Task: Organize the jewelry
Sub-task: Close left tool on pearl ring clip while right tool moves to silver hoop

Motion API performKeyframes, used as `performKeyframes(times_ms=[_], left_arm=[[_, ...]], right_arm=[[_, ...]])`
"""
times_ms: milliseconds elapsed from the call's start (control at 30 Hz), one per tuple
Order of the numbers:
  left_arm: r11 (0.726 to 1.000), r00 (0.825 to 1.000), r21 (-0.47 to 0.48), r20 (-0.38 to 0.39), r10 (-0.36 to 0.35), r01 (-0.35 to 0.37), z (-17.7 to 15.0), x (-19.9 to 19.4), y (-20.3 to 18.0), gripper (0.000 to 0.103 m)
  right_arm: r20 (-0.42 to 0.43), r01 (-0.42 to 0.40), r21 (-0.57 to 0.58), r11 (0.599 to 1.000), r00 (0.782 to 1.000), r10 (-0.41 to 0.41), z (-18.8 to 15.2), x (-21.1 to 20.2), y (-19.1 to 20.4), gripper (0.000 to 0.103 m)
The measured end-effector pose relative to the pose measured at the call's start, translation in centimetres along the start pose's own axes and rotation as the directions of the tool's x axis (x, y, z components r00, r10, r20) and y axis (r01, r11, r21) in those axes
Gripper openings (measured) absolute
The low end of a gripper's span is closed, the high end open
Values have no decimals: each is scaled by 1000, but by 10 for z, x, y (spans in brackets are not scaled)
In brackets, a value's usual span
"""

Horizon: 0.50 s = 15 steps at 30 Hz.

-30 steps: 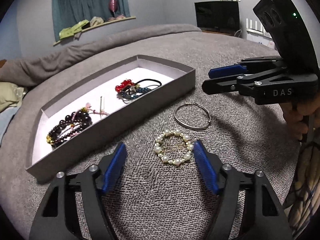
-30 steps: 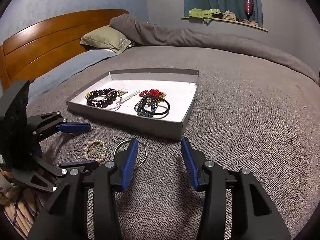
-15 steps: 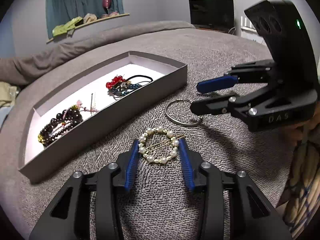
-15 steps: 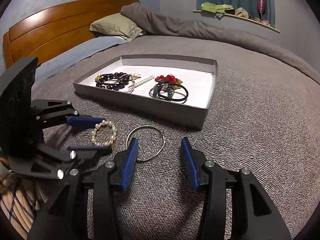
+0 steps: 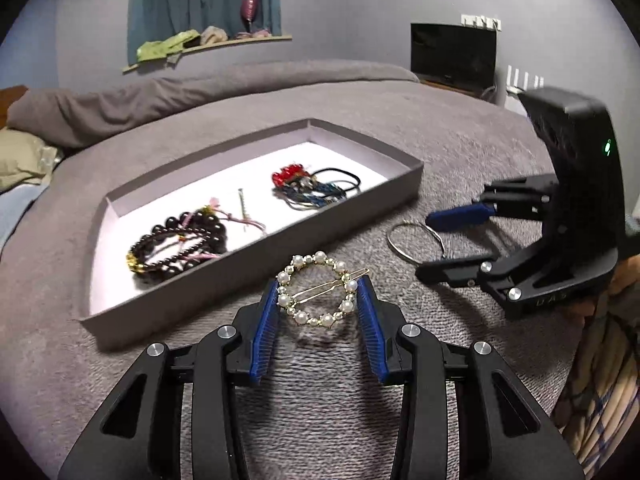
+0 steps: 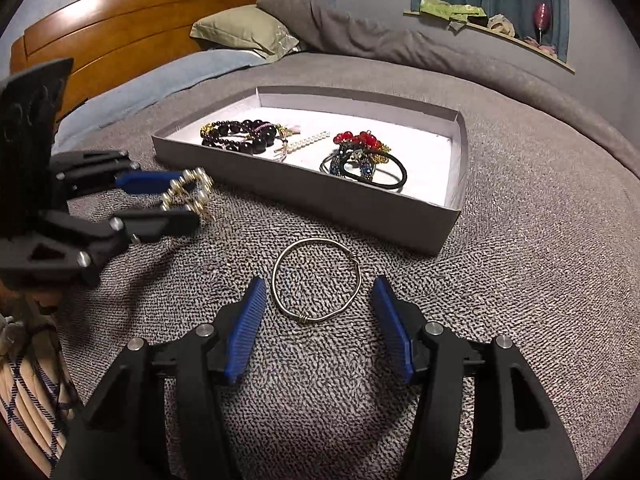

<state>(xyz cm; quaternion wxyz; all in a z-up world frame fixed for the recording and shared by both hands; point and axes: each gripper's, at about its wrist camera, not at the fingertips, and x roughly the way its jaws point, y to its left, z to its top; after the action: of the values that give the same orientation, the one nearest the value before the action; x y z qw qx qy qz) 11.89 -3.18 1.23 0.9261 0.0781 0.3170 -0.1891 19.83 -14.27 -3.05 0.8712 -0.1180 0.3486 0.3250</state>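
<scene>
faint "das" lettering on right tool (image 5: 452, 240)

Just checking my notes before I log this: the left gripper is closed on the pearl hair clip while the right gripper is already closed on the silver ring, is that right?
Not quite. The left gripper does grip the pearl hair clip, but the right gripper is open: in the right wrist view its fingers stand apart on either side of the silver ring, which lies on the bedspread untouched.

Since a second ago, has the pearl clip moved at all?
Yes. The left tool has shut on the pearl clip and raised it off the blanket, nearer the box; its shadow lies beneath.
</scene>
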Motion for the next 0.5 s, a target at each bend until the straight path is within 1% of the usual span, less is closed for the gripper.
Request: performKeyframes(times_ms=[67, 267, 367, 500], left_arm=[[1000, 1000, -8, 16, 4, -4, 2, -4, 3, 40], [1000, 999, -19, 45, 12, -11, 6, -10, 7, 40], [999, 998, -35, 58, 19, -17, 8, -12, 11, 40], [998, 996, -64, 79, 34, -29, 12, -17, 20, 40]], right_arm=[[0, 0, -7, 1000, 1000, 0, 0, 0, 1, 46], [38, -10, -17, 1000, 999, 10, 1, -9, 3, 46], [100, -36, -24, 999, 994, 39, 5, -22, 5, 46], [173, -45, -28, 999, 984, 49, 13, -38, 8, 46]])
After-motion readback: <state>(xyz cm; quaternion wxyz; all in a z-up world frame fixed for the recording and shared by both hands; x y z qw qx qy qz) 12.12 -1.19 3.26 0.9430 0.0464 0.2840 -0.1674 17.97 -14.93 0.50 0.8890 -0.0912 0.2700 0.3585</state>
